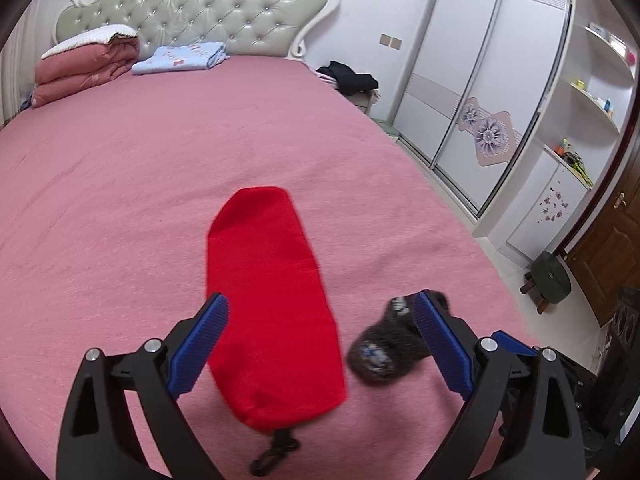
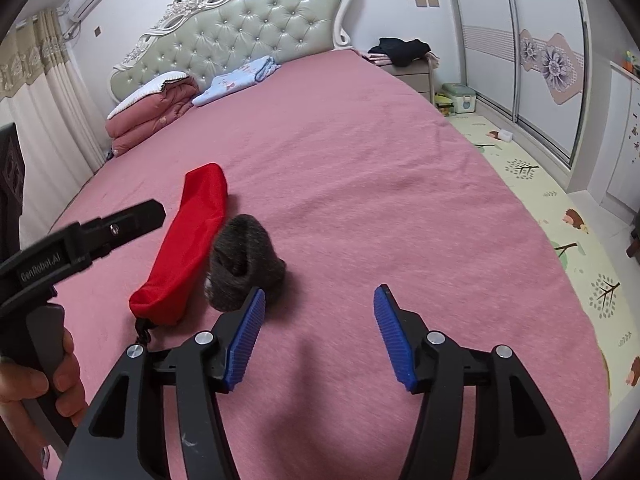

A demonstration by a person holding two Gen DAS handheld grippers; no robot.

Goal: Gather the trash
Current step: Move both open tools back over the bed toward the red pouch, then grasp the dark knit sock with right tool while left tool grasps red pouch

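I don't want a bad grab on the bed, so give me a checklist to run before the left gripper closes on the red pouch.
1. Left gripper open: ok, fingers spread wide.
2. Red pouch between the fingers: ok, though nearer the left finger.
3. Dark knit item out of the grasp: not ok, it lies against the right finger.
4. Fingers low enough to grip the pouch: cannot tell.
5. Right gripper out of the way: ok, open over bare pink bedspread.
6. Pouch cord free: ok, loose on the bedspread.
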